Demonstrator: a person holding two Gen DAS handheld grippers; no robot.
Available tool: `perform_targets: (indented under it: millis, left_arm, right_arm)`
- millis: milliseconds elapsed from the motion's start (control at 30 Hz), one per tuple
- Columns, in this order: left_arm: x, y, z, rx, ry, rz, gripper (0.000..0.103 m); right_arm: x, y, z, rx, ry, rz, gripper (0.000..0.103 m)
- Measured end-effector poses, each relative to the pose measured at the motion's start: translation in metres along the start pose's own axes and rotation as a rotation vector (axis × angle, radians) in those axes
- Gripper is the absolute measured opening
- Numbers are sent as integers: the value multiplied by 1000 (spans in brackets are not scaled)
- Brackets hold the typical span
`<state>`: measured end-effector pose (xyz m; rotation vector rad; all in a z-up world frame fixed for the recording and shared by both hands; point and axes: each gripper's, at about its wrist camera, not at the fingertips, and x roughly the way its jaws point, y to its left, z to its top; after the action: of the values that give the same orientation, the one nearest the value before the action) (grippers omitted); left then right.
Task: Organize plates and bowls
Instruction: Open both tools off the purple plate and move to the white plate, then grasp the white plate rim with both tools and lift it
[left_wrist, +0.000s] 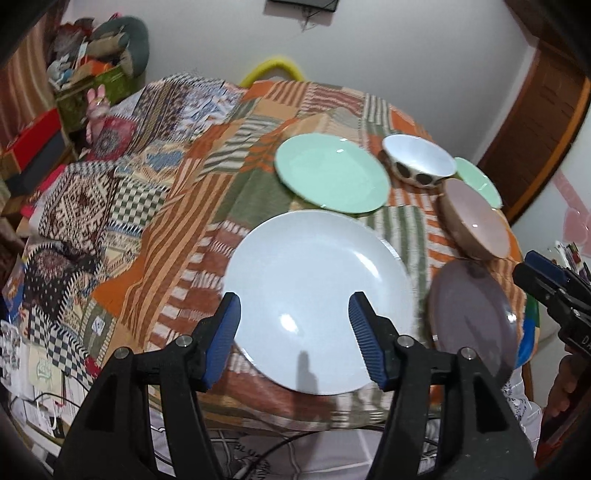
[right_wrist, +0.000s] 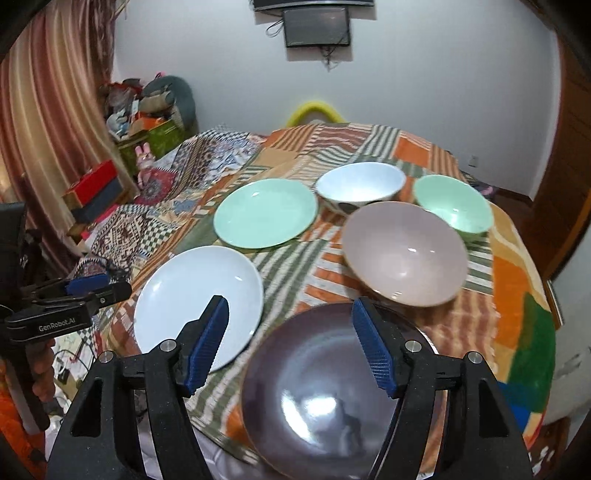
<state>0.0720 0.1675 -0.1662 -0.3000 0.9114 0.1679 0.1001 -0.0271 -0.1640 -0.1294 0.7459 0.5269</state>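
Six dishes sit on the patchwork-covered desk (right_wrist: 517, 280): a white plate (left_wrist: 317, 295) near the front left, a dark purple plate (right_wrist: 325, 398) at the front right, a mint-green plate (right_wrist: 266, 212) behind them, and further back a spotted white bowl (right_wrist: 360, 184), a pink bowl (right_wrist: 404, 253) and a mint-green bowl (right_wrist: 454, 206). The left gripper (left_wrist: 295, 332) hangs above the white plate's near edge, its blue fingers (left_wrist: 221, 339) parted fairly wide with nothing gripped. The right gripper (right_wrist: 290, 343) hovers over the purple plate, likewise standing apart and holding nothing.
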Motion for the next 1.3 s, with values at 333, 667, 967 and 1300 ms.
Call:
perform_targets:
  millis: [333,667,967,1300]
  left_arm:
    - [37,40,-5,-85,73,-5,61]
    - [58,55,-10,-110,88,-30,48]
    - [76,62,-10,-133,124,-67,30]
    - [83,62,-11,-131,138,-82,28]
  right_arm:
    - [56,23,4,-49,105,17,66]
    - [100,29,4,-63,217,40,57]
    - [122,27,1,-63,290,39,36]
    - [135,25,0,-50,327,62,30]
